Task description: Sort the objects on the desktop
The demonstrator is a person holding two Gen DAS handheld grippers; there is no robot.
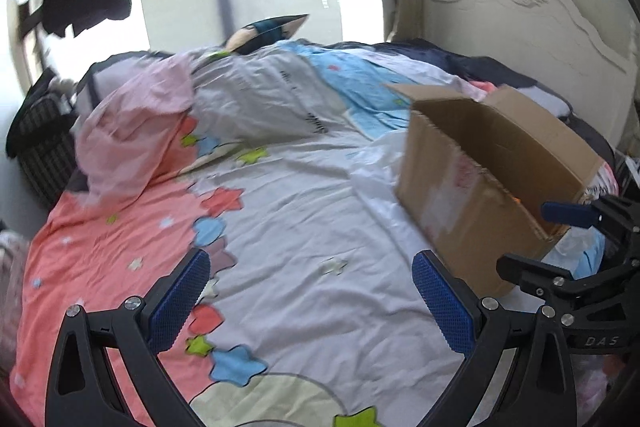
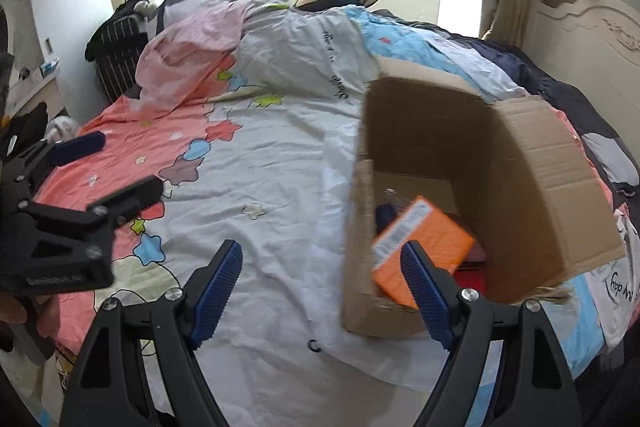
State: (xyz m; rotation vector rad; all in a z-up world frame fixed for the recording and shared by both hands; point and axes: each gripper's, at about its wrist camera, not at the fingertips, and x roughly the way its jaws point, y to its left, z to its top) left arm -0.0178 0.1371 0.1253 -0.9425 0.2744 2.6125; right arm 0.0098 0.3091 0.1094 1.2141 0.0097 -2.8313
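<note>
At the lower left and centre of both views, the left gripper (image 1: 310, 297) and right gripper (image 2: 322, 285) hang over the star-print duvet (image 1: 304, 211) with their jaws spread wide and nothing between them. Further right stands the cardboard box (image 2: 532, 187), flaps up, at the right of the frame. Inside it, at lower right in the right wrist view, the orange packet (image 2: 424, 247) lies tilted against the near wall. It looks like a light, stiff carton, likely best pinched across its narrow faces; the printed skin may be slick. A dark blue item beside it and something red beneath are mostly hidden, and motion blur smears the label. From the left wrist view the box's contents cannot be seen.
</note>
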